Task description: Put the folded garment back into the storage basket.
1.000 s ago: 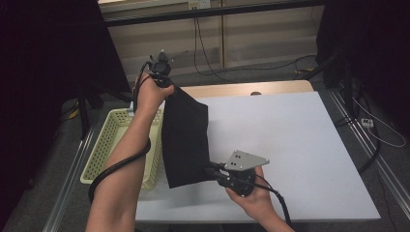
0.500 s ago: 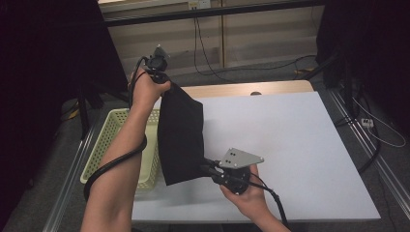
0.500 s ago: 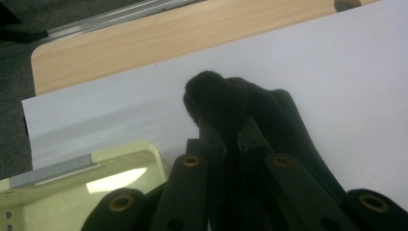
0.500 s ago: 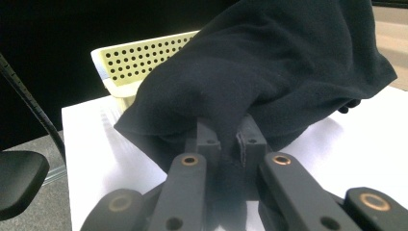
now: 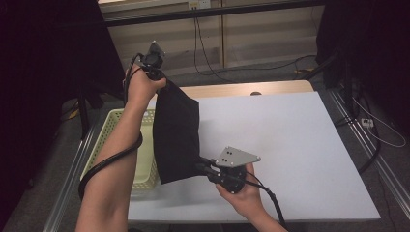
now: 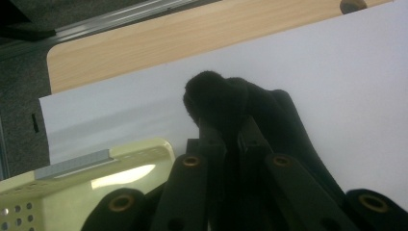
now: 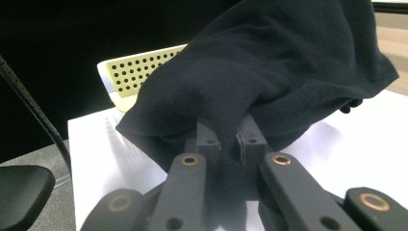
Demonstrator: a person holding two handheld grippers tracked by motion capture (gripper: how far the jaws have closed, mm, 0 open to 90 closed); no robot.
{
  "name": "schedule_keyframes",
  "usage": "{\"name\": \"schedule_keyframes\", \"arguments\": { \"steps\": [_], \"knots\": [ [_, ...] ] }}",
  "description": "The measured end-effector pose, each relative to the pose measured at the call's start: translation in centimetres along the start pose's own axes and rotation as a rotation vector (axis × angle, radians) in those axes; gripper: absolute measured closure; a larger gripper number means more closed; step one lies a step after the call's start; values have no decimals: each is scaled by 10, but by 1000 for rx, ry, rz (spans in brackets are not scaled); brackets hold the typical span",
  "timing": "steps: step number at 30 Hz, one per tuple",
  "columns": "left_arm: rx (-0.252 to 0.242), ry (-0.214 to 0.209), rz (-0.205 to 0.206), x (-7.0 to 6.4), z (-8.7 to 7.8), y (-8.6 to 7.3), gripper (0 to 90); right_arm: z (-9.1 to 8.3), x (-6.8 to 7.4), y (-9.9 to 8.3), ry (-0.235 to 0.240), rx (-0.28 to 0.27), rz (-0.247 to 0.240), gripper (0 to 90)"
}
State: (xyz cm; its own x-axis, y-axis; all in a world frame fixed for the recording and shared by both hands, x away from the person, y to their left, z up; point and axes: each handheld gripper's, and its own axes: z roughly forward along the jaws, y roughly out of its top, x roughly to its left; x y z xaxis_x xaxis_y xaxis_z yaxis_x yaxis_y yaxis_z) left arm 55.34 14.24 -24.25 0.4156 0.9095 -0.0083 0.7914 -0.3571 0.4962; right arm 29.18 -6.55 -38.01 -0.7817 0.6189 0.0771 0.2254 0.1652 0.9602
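Evidently soft and light, the black cloth [image 5: 176,135] hangs limp above the table's [image 5: 300,145] left edge beside the basket [image 5: 113,140], pinched at opposite corners by the left gripper [image 5: 157,77] and right gripper [image 5: 203,167]; corners suit gripping.

Cloth [image 5: 176,133] plain black, no pattern; basket [image 5: 140,145] pale yellow w/ dotted holes; counter [image 5: 290,145] white, light wood edge.

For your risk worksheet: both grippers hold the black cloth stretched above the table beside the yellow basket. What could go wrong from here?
1. The left gripper pinches only a small bunch of the black cloth, so it may slip free.
2. The cloth hangs near the yellow basket and could snag its rim.
3. The right gripper holds just a corner.
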Motion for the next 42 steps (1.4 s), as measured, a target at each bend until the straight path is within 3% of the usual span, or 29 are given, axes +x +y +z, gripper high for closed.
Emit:
{"name": "schedule_keyframes", "arguments": {
  "steps": [10,29,33,42],
  "knots": [
    [17,17,15,1,-6,3,844,4,4,4,7,-13,-10,838],
    [20,34,-12,17,-19,3,844,13,14,17,24,-43,-33,838],
    [20,34,2,19,-22,3,844,16,17,20,29,-43,-36,838],
    [16,40,-8,24,-30,2,844,20,23,26,39,-49,-46,838]
  ]
}}
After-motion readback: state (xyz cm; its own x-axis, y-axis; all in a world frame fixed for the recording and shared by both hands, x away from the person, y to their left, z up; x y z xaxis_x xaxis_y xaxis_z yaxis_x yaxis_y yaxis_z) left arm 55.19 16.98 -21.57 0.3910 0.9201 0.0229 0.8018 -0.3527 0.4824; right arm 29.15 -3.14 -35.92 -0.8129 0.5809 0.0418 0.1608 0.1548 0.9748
